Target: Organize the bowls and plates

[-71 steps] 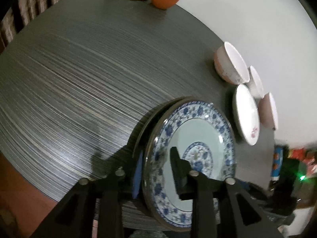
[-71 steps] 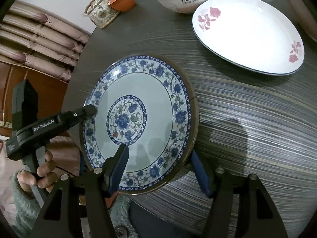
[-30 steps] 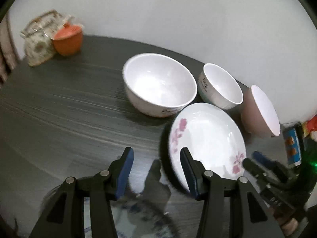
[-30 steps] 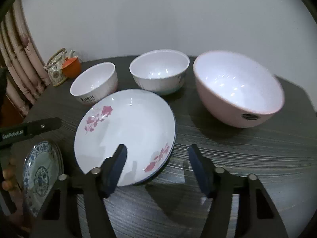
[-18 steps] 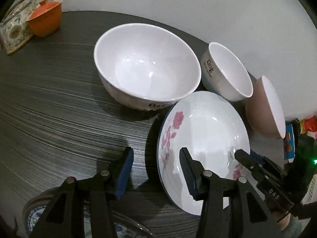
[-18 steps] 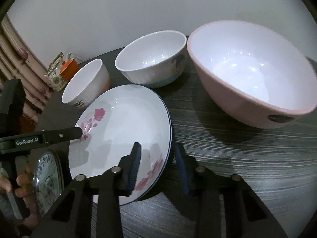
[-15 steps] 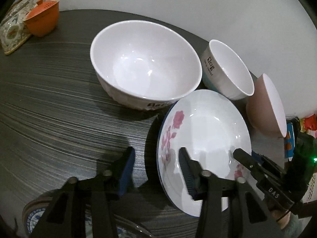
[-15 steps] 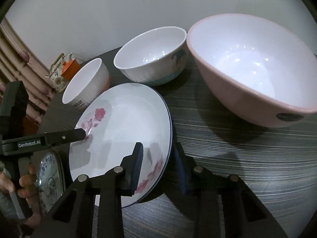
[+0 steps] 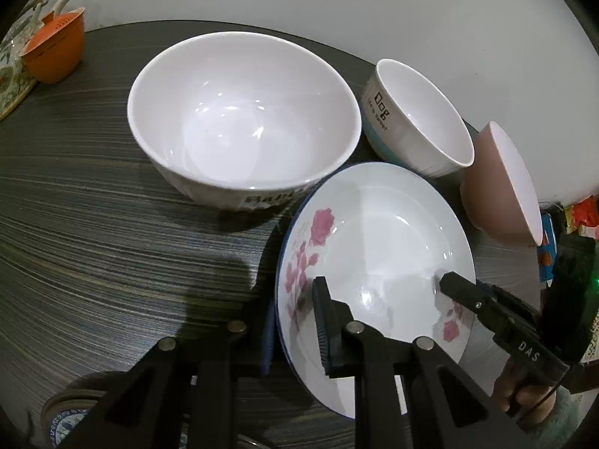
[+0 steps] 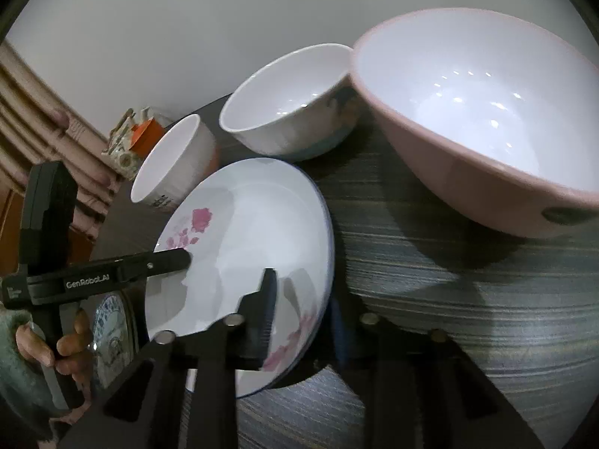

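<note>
Both grippers close on the rose plate

The table (image 9: 93,262) carries the pink bowl (image 10: 486,119), then the rose plate (image 9: 374,243) (tilted, near rim raised). The left gripper (image 9: 295,321) and right gripper (image 10: 303,310) straddle opposite rims, jaws closing on the plate, likely to lift it evenly

I'm seeing only a sliver of the blue-patterned plate (image 9: 61,417) at my left view's bottom edge. The pink bowl (image 10: 483,119) is running off my right view, and motion is smearing its label.
</note>
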